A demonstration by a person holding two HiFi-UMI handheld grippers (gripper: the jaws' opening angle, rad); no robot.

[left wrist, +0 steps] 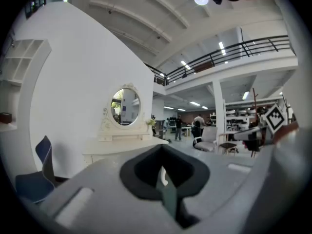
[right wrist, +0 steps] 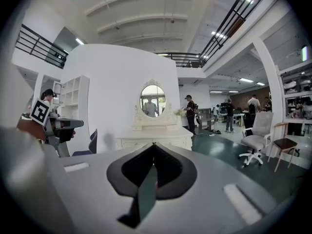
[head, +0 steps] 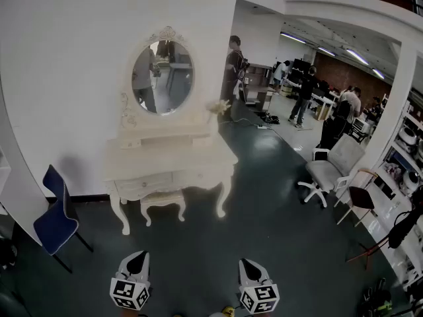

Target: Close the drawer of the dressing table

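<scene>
The left gripper (head: 137, 261), grey moulded plastic with black rubbery pads and a cube of square black-and-white markers, has its jaws drawn together at the tips, with nothing between them. The right gripper (head: 249, 264), of the same make, also has its jaws closed on nothing. The frame edge cuts off both gripper bodies. Ahead of both pairs of jaws and well apart from them, across a smooth dark teal floor (head: 264, 203), stands the cream carved-wood dressing table (head: 168, 160) on curved legs. Its front drawer (head: 142, 187) lies ahead of the left jaws, but glare washes out the pale wood, so it cannot be told whether the drawer is open. A matching cream stool (head: 162, 202) is tucked partly under the table. Ahead and left of the left jaws sits a blue moulded chair (head: 56, 213). Ahead and right of the right jaws is a grey padded swivel chair (head: 334, 164). Farthest, an oval ornate-framed mirror (head: 162, 78) rises from the tabletop.
</scene>
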